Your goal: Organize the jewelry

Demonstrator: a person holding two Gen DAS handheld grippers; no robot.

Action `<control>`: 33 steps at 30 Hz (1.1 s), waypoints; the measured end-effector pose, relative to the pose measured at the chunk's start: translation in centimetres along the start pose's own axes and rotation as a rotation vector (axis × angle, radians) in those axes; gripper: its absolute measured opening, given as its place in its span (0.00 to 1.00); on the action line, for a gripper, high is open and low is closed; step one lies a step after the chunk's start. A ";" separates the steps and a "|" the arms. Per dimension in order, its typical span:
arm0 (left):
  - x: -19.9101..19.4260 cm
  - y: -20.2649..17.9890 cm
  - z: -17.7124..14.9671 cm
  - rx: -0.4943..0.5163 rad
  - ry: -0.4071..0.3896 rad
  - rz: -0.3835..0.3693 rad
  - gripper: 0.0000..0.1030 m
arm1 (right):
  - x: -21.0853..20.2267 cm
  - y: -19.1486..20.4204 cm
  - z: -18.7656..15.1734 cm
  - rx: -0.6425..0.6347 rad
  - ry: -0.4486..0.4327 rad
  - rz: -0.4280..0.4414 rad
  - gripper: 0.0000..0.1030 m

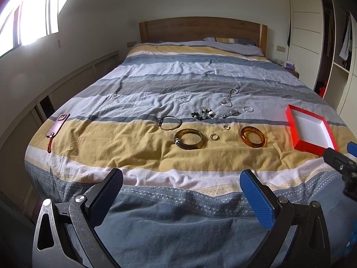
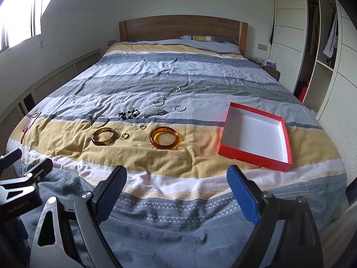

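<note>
Both our grippers, left (image 1: 181, 197) and right (image 2: 176, 193), are hanging spread apart over the bed (image 2: 178, 71), gripping nothing. Ahead we are counting two amber bangles (image 2: 164, 138) (image 2: 104, 136), one metal bangle (image 2: 99, 121), two small rings (image 2: 125, 135) (image 2: 142, 126), lying left of one red box (image 2: 254, 154).

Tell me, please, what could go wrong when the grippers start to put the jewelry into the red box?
The two small rings lie flat on the wrinkled blanket; wide fingers may pinch cloth or push them into a fold. The thin chain could slip out or snag. The red box is shallow and sits on soft bedding, so a bump from the right gripper might tip it.
</note>
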State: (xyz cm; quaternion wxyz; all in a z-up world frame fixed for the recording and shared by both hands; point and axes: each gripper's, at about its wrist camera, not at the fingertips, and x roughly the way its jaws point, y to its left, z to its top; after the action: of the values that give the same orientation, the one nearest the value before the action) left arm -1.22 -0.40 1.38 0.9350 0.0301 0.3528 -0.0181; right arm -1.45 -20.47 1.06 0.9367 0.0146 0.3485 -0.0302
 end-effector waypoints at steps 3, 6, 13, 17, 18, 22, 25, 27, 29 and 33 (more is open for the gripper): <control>0.1 0.2 0.4 -0.018 0.013 -0.026 0.99 | -1.0 -0.6 0.9 0.018 -0.011 -0.009 0.89; 0.1 0.0 0.8 -0.016 0.007 -0.021 0.99 | -1.9 -1.3 1.6 0.034 -0.028 -0.017 0.89; 1.1 -0.9 2.0 -0.023 0.033 -0.043 0.99 | -2.9 -2.4 3.3 0.014 -0.048 -0.039 0.89; 2.0 -2.0 2.5 -0.009 0.061 -0.058 0.99 | -3.1 -2.6 4.0 -0.011 -0.062 -0.035 0.89; 2.3 -2.2 2.6 -0.004 0.068 -0.062 0.99 | -3.1 -2.6 4.2 -0.016 -0.065 -0.033 0.89; 3.7 -2.9 2.8 0.004 0.104 -0.070 0.99 | -3.0 -3.1 4.4 -0.031 -0.070 -0.029 0.89; 4.7 -3.1 2.9 0.004 0.121 -0.073 0.99 | -2.6 -3.0 4.6 -0.034 -0.067 -0.026 0.89; 5.4 -3.1 2.9 0.003 0.132 -0.075 0.99 | -2.5 -3.0 4.6 -0.035 -0.065 -0.025 0.89; 6.0 -3.2 2.9 0.004 0.137 -0.068 0.99 | -2.2 -3.0 4.7 -0.044 -0.059 -0.032 0.89; 7.3 -3.0 2.8 -0.001 0.147 -0.063 0.99 | -1.5 -2.7 4.8 -0.049 -0.046 -0.036 0.89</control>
State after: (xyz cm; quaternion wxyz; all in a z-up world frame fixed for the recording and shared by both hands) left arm 5.95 -3.66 -1.51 0.9056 0.0200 0.4212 -0.0450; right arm 0.34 -23.30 5.69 0.9439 -0.0152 0.3277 -0.0387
